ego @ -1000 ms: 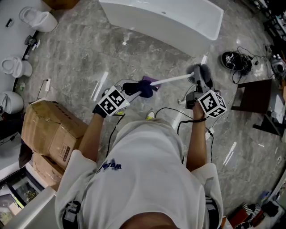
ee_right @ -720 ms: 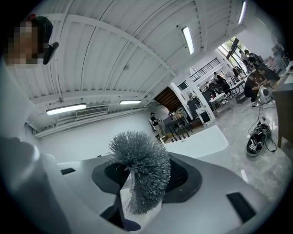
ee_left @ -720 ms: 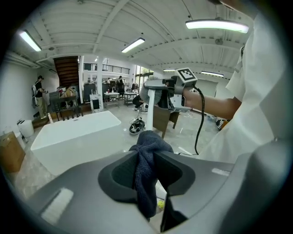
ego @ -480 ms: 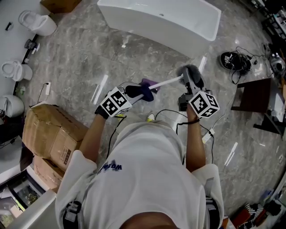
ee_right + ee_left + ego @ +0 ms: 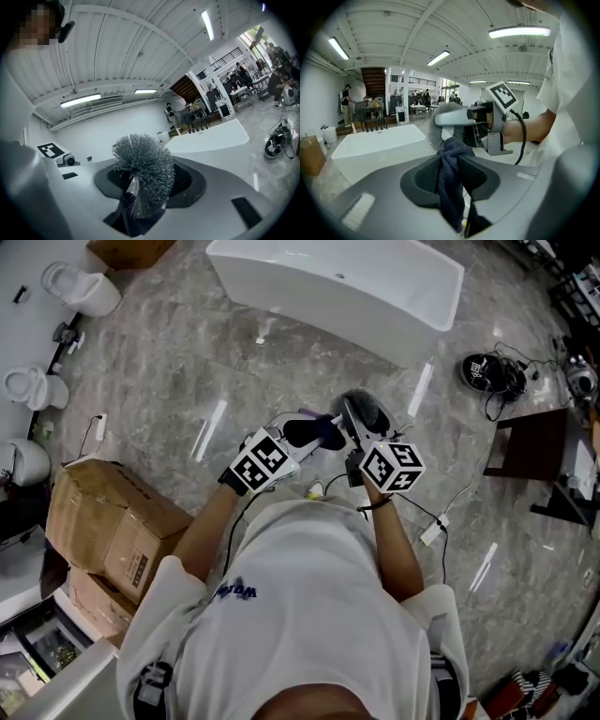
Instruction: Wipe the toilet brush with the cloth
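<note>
Nearest: left tongs pinched shut on dark cloth, bunched tip forward. Directly ahead, touching cloth tip: toilet brush bristle head. Beyond: right tongs clamp brush near head, facing left tongs. Handle axis seems to point at cloth.

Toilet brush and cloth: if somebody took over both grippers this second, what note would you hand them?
Left gripper: shut on the dark cloth.
Right gripper: shut on the toilet brush, close to its bristles.
Where: both are held in the air. The cloth meets the white handle beside the bristles.
Done: wiping seems under way; how much is clean can't be told.
Left: probably keep rubbing the cloth along the brush.
</note>
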The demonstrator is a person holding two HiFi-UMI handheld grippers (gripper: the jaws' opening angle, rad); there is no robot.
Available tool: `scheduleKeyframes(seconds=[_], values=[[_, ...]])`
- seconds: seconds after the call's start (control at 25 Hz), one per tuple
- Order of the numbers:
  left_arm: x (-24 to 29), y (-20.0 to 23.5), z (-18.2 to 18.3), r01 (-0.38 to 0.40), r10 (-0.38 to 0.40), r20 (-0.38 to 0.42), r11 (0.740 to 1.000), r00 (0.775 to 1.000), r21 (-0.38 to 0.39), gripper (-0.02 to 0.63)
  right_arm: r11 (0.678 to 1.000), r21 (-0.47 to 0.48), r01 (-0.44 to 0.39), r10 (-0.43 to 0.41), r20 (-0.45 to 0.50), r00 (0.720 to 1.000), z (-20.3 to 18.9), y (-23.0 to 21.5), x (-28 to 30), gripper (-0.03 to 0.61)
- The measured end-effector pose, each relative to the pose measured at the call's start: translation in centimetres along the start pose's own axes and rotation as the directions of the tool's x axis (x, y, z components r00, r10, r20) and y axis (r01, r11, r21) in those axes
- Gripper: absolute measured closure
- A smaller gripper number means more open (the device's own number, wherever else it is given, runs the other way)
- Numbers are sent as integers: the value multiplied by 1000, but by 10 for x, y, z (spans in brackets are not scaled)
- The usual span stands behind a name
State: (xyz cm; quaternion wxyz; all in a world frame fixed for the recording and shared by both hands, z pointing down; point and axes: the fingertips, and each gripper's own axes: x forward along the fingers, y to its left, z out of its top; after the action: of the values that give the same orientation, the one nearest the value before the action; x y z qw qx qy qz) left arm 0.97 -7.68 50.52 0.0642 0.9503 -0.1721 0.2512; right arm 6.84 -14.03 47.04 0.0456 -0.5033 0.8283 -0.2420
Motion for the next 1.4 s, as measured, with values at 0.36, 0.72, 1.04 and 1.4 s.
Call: scheduleKeyframes(seconds=[0.36, 0.72, 1.04, 1.4], values=[[-6, -3, -14, -1, 1, -21, 1000, 1000, 26, 530, 999, 30, 40, -39, -16, 999, -6, -13, -4, 380], [-37, 42, -49, -119, 116, -56, 992, 992, -42, 557, 981, 102, 164, -174, 104, 979, 55, -89, -48, 379], [-63, 84, -64, -306, 299, -85, 948, 950, -87, 569, 964, 89, 252, -264, 165, 950, 77, -120, -68, 378], [-81, 111, -33, -467, 514, 43, 808, 856, -359, 572, 942, -91, 322, -306, 152, 940, 62, -108, -64, 371]])
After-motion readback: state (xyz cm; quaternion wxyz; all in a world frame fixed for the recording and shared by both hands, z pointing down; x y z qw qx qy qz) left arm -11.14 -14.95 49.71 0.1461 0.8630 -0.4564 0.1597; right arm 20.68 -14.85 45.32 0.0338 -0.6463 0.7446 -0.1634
